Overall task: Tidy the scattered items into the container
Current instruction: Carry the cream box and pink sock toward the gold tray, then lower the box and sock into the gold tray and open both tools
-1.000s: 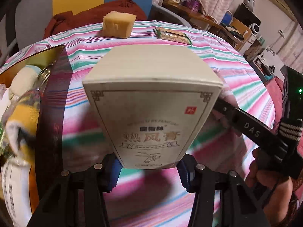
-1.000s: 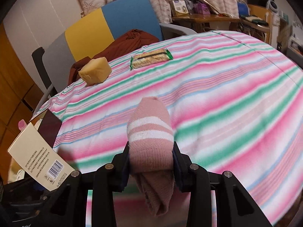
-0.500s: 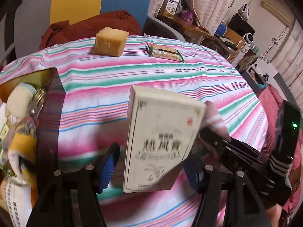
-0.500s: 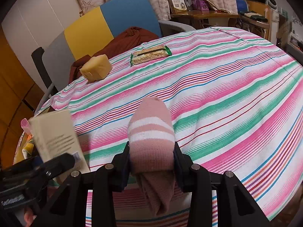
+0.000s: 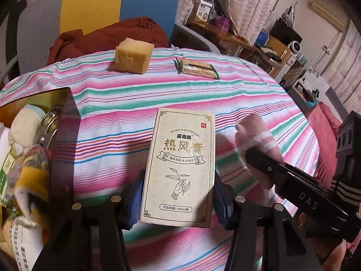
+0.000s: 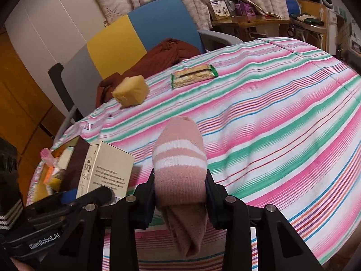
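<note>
My left gripper [image 5: 177,194] is shut on a cream box with gold print [image 5: 180,169], whose front faces the camera above the striped tablecloth. The right wrist view shows that box [image 6: 106,171] upright beside the dark-walled container [image 6: 74,158]. My right gripper [image 6: 180,194] is shut on a pink sock with white stripes [image 6: 180,158], whose loose end hangs below the jaws. In the left wrist view the sock [image 5: 257,133] sits just right of the box. The container [image 5: 65,122] at the left edge holds socks, a can and packets. A yellow sponge [image 5: 133,55] and a green-edged snack bar [image 5: 196,67] lie at the table's far side.
A chair with a grey, yellow and blue back [image 6: 126,38] stands behind the table with rust-red cloth [image 6: 162,56] on its seat. Cluttered wooden shelves [image 6: 259,20] line the back right. The round table's striped cloth [image 6: 282,113] stretches bare to the right.
The cream box has swung from a tilted, foreshortened pose to face-on between the left jaws, which widened briefly and closed again. The left gripper and box have moved rightward, closer to the sock.
</note>
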Tool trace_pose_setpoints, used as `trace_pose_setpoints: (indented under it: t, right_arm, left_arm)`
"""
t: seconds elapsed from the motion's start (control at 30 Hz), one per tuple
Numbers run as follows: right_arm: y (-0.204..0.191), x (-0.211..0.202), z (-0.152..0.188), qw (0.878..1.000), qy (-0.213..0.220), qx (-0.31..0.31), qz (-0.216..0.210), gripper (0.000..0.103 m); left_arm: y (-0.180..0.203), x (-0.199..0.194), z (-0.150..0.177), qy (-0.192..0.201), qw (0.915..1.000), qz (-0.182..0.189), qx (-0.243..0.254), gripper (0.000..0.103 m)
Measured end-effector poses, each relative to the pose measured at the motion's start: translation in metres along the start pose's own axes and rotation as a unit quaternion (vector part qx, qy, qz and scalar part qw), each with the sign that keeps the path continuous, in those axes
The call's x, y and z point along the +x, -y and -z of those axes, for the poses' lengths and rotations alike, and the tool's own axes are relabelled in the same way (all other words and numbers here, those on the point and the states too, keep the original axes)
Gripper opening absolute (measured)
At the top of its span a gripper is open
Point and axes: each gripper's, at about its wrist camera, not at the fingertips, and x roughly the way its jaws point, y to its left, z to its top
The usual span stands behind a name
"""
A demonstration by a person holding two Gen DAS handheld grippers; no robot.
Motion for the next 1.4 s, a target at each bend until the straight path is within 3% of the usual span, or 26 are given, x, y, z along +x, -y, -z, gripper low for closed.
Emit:
trace_pose_setpoints:
  t: [0.27, 0.57, 0.83, 0.93, 1.07, 1.1, 1.17, 1.3, 1.4]
  right_arm:
    - [-0.046, -0.011, -0.009, 0.998, 0.002, -0.014, -0.067, 0.038]
    - [-0.146, -0.005, -0.009, 0.983, -0.018, -0.084, -0.164, 0.038]
    - [-0.221, 0.021, 0.009, 0.969, -0.054, -0.133, -0.201, 0.038]
    - [-0.240, 0.040, 0.016, 0.967, -0.074, -0.139, -0.198, 0.046]
    - [-0.244, 0.043, 0.023, 0.965, -0.082, -0.135, -0.209, 0.059]
    - [-0.243, 0.041, 0.024, 0.966, -0.077, -0.138, -0.207, 0.062]
    - [-0.237, 0.038, 0.025, 0.967, -0.073, -0.136, -0.204, 0.063]
    - [-0.217, 0.035, 0.020, 0.972, -0.070, -0.110, -0.197, 0.063]
    - [-0.200, 0.034, 0.018, 0.976, -0.066, -0.087, -0.187, 0.063]
  left_arm:
    - [-0.021, -0.062, 0.004, 0.049, 0.9985, 0.004, -0.024, 0.054]
    - [-0.085, -0.135, 0.029, 0.098, 0.9909, -0.044, -0.081, 0.054]
    - [-0.142, -0.158, 0.069, 0.091, 0.9824, -0.094, -0.134, 0.054]
    - [-0.157, -0.153, 0.079, 0.070, 0.9827, -0.100, -0.139, 0.054]
    - [-0.167, -0.137, 0.088, 0.028, 0.9841, -0.113, -0.134, 0.055]
    - [-0.170, -0.136, 0.091, 0.023, 0.9834, -0.111, -0.142, 0.060]
    - [-0.173, -0.138, 0.096, 0.031, 0.9816, -0.102, -0.158, 0.065]
    - [-0.178, -0.148, 0.099, 0.063, 0.9775, -0.095, -0.177, 0.066]
    - [-0.180, -0.144, 0.097, 0.066, 0.9779, -0.118, -0.159, 0.064]
